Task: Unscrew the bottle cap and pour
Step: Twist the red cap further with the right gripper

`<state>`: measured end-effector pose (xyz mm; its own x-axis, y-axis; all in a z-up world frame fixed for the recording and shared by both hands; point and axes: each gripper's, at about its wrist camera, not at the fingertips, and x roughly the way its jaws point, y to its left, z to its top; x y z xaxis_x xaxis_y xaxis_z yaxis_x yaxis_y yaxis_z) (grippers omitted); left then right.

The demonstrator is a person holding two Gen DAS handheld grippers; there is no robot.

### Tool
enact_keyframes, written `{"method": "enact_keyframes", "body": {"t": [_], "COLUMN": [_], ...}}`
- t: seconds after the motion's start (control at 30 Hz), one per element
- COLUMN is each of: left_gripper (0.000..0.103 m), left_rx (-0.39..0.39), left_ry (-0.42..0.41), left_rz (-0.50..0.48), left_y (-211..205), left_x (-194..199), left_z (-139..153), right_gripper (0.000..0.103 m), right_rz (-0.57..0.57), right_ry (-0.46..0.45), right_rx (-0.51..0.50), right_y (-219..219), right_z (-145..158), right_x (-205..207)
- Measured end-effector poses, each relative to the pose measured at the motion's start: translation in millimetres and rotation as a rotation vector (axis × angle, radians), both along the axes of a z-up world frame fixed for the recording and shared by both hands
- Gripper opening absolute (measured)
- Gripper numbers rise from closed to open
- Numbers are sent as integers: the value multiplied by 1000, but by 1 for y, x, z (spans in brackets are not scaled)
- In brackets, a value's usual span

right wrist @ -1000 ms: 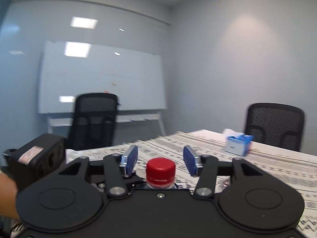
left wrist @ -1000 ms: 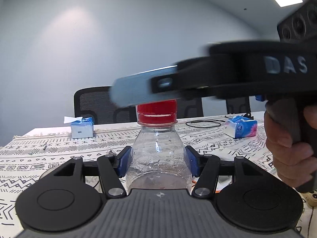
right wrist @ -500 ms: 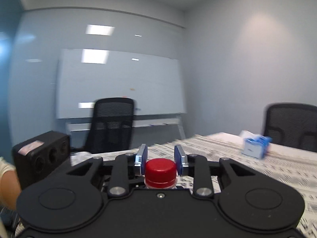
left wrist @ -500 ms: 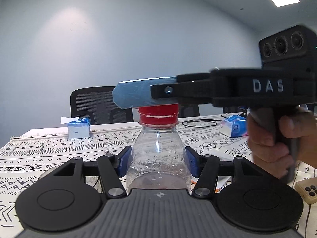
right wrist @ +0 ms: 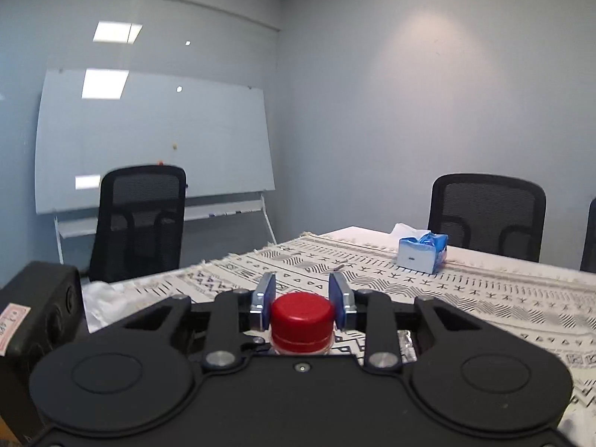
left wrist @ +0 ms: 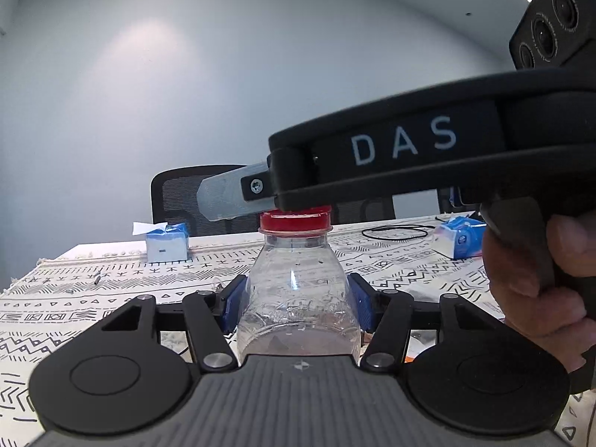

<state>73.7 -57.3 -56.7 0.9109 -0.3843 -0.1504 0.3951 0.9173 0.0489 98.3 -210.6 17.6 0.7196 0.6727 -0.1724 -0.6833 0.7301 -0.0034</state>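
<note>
A clear plastic bottle [left wrist: 298,290] stands upright on the patterned tablecloth. My left gripper [left wrist: 296,303] is shut on the bottle's body, its blue pads pressing both sides. The red cap [right wrist: 301,314] sits on the bottle's neck; it also shows in the left wrist view [left wrist: 295,220]. My right gripper [right wrist: 302,296] reaches in from the right at cap height and is shut on the red cap, a blue pad on each side. In the left wrist view its body [left wrist: 409,149] hides most of the cap.
A blue tissue box [left wrist: 166,243] stands at the far left of the table [left wrist: 74,290], also seen in the right wrist view [right wrist: 422,253]. Another blue pack [left wrist: 460,240] and a black cable loop [left wrist: 395,231] lie at the far right. Black chairs [right wrist: 141,219] surround the table.
My right gripper closed from open around the cap to shut on it, then turned, its body tilting in the left wrist view. The bottle stayed held in my left gripper.
</note>
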Motion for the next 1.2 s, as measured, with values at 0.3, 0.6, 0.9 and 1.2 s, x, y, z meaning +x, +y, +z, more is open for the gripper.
{"method": "enact_keyframes", "body": {"t": [0.3, 0.6, 0.9, 1.2], "left_gripper": [54, 55, 55, 55], "left_rx": [-21, -19, -24, -21], "left_ry": [3, 9, 13, 14], "left_rz": [-86, -52, -43, -39], "left_y": [5, -1, 1, 1], "left_x": [-2, -5, -9, -6], "left_z": [0, -1, 0, 1], "right_gripper": [33, 56, 53, 49], "right_rz": [435, 198, 151, 150], "right_ry": [23, -19, -41, -51], "right_rx": [151, 44, -54, -34], "right_y": [-54, -39, -41, -37], "right_z": [-14, 10, 1, 9], "right_x": [47, 22, 5, -5]}}
